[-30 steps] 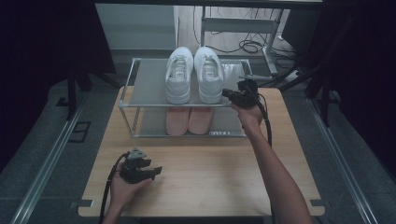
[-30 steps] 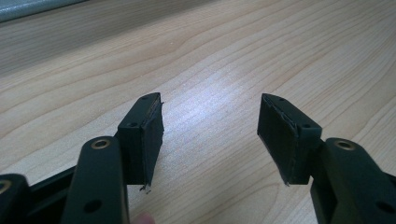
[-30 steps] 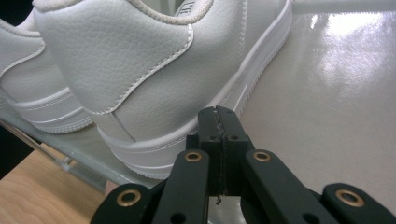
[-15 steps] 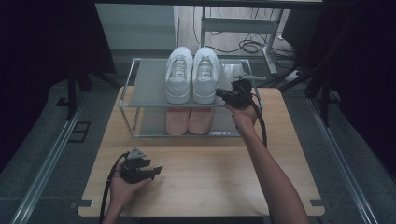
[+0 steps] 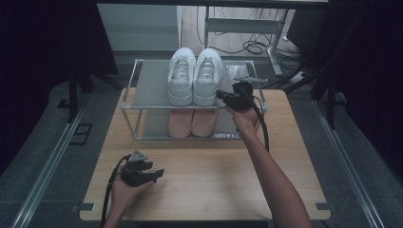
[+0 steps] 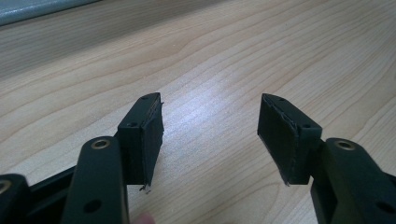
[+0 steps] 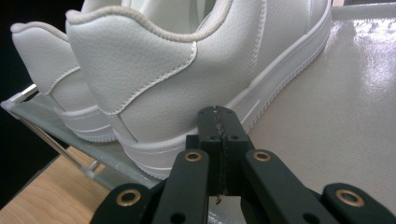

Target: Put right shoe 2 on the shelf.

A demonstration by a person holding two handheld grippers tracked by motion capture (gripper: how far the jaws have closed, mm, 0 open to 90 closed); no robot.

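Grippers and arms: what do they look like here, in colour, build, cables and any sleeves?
Both are black two-finger tools. The left gripper carries a grey three-cornered plate and trails a black cable off the table edge. Its fingers end in flat, ribbed black pads on arms with brass-ringed holes. The right gripper has the same plate and a black cable looping along the forearm. Both forearms are bare, with no sleeves in view.

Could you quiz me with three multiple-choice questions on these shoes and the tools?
1. Where do the white shoes stand?
A. top shelf of the rack
B. bare table
C. floor

2. What colour is the pair on the lower shelf?
A. black
B. pink
C. green

3. How are the right tool's jaws?
A. wide apart
B. shut together
C. clamped on a lace

Answers: 1 A, they sit on the grey upper shelf; 2 B, the pink shoes show beneath it; 3 B, the pads meet, nothing between, beside the near white shoe's sole.
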